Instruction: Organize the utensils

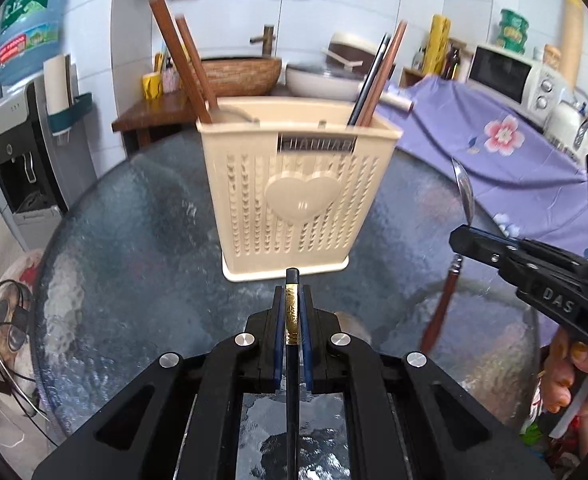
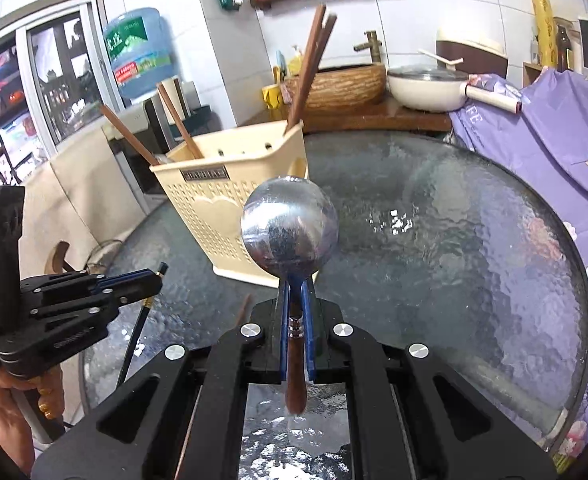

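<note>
A beige perforated utensil holder (image 1: 297, 192) stands on the round glass table, with brown chopsticks (image 1: 184, 66) in its left part and dark and brown ones (image 1: 377, 80) in its right. It also shows in the right wrist view (image 2: 222, 204). My left gripper (image 1: 292, 292) is shut on a black chopstick with a gold band (image 1: 292, 316), just in front of the holder. My right gripper (image 2: 295, 292) is shut on a metal spoon (image 2: 290, 232) with a brown handle, bowl upward, to the right of the holder (image 1: 465, 192).
The glass table (image 2: 453, 248) stands beside a purple flowered cloth (image 1: 493, 132). A wooden counter behind holds a basin (image 1: 238, 76) and a white pan (image 1: 321, 78). A water dispenser (image 1: 18, 152) stands at the left, a microwave (image 1: 513, 76) at the right.
</note>
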The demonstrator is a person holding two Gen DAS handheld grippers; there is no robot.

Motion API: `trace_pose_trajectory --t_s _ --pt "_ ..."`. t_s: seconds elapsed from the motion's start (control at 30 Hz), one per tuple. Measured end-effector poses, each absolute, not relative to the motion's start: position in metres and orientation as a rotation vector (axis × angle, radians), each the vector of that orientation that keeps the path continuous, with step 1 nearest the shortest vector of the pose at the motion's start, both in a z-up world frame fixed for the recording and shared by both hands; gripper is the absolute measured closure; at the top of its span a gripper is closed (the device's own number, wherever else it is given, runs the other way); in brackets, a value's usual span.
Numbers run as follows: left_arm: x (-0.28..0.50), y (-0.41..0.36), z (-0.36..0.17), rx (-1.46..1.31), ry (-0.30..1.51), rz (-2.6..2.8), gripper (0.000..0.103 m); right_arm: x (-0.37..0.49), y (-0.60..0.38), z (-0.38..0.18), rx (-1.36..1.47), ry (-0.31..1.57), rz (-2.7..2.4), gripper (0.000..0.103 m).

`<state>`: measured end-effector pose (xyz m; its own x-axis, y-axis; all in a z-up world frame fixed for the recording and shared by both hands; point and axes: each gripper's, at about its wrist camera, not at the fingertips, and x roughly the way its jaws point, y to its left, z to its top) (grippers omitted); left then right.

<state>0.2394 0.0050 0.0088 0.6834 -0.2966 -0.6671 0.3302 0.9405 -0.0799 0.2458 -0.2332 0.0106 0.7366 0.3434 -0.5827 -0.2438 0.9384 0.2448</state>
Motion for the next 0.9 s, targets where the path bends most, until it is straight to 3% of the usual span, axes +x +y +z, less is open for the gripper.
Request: trace_pose_trajectory --t_s 0.9 --pt "0.199 0.023 0.095 -0.010 0.517 -0.389 0.096 0.207 -0.222 0.083 0.111 0.469 0.398 0.096"
